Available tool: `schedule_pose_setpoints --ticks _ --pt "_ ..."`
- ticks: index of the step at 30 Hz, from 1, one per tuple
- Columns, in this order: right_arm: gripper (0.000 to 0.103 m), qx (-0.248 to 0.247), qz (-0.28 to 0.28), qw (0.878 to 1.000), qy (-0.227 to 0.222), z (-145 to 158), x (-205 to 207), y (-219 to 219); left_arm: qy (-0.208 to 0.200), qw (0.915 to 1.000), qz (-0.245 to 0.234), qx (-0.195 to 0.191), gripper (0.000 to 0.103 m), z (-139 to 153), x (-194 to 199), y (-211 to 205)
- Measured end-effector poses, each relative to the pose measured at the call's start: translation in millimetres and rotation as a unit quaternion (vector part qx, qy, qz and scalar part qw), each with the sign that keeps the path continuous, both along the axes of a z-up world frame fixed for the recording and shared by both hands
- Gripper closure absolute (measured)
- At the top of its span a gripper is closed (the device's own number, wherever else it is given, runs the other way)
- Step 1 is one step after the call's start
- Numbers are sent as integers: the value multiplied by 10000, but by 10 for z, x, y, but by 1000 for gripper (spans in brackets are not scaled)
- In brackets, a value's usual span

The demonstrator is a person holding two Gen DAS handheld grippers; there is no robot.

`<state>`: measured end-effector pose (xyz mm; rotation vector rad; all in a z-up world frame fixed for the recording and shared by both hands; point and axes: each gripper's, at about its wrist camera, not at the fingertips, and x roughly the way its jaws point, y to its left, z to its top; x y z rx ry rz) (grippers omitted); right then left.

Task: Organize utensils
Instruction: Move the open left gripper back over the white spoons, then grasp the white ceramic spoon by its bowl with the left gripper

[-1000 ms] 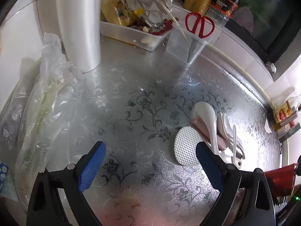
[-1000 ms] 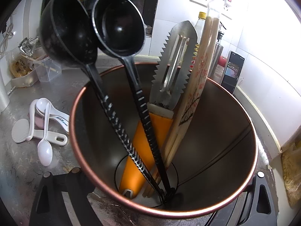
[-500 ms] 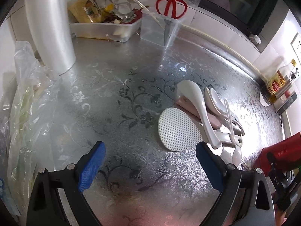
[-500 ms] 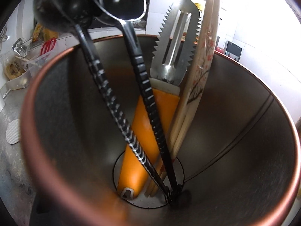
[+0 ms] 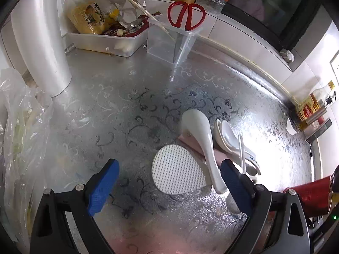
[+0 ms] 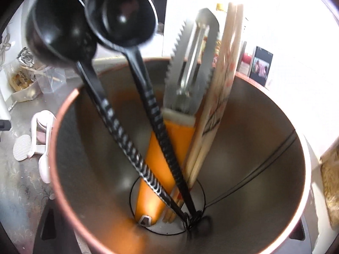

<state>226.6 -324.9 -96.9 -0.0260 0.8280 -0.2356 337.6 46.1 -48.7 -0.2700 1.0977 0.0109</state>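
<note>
Since the earlier frames the left gripper [image 5: 169,187] has slid across the counter toward the pile of white utensils, so the dotted white rice paddle [image 5: 178,169] now lies between its blue pads [image 5: 103,187] rather than beside the right one. Its jaws stand wide apart, touching nothing. In the right wrist view the copper-rimmed utensil holder [image 6: 264,148] has drawn back from filling the frame a half second ago, and its whole rim and the counter to its left show again. The right gripper's fingers are hidden behind the holder, which sits close against them; its jaws have just widened a little, and I cannot tell whether they clamp it.

The pile lies on the silver floral-patterned countertop [image 5: 127,110]: the paddle, a white ladle-shaped spoon [image 5: 201,139] lying over a pink handle [image 5: 197,146], ceramic soup spoons [image 5: 227,133] nested together, and a thin white spoon [image 5: 241,150].

Inside the holder stand two black scoops [image 6: 120,17], a serrated steel peeler with an orange handle [image 6: 190,67] and blossom-printed chopsticks [image 6: 222,84].

Red scissors [image 5: 186,15] stand in a clear container [image 5: 169,42]. The writing on the spoon handle and the yellow packet is too small to read.
</note>
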Motion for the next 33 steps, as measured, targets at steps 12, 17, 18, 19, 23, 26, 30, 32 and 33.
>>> schedule_pose_setpoints --ticks 12,17,18,19,23,26,30,32,33 --pt "10 -43 241 9991 -343 56 -97 -181 355 9992 177 27 7 -142 635 -34" --pt "10 -35 282 9991 -329 97 1 -197 693 9973 60 244 14 -249 841 -147" --pt "10 -30 275 9991 -316 90 9 -222 766 9965 23 334 20 -263 878 -181" --pt "10 -26 263 9992 -308 151 1 -101 775 9964 -3 334 23 -265 907 -208" --pt "10 -36 280 9990 -344 126 42 -83 887 9942 -127 587 26 -275 1014 -361" --pt "10 -30 276 9990 -353 112 80 -91 995 9921 -251 720 33 -325 1065 -480" --pt "10 68 251 9991 -321 151 38 -61 1096 9901 -284 824 46 -399 1095 -581" --pt "10 105 237 9992 -301 148 43 -64 1111 9895 -288 883 47 -426 1092 -614" --pt "10 100 239 9992 -295 146 47 -69 1086 9895 -285 910 48 -428 1093 -621"
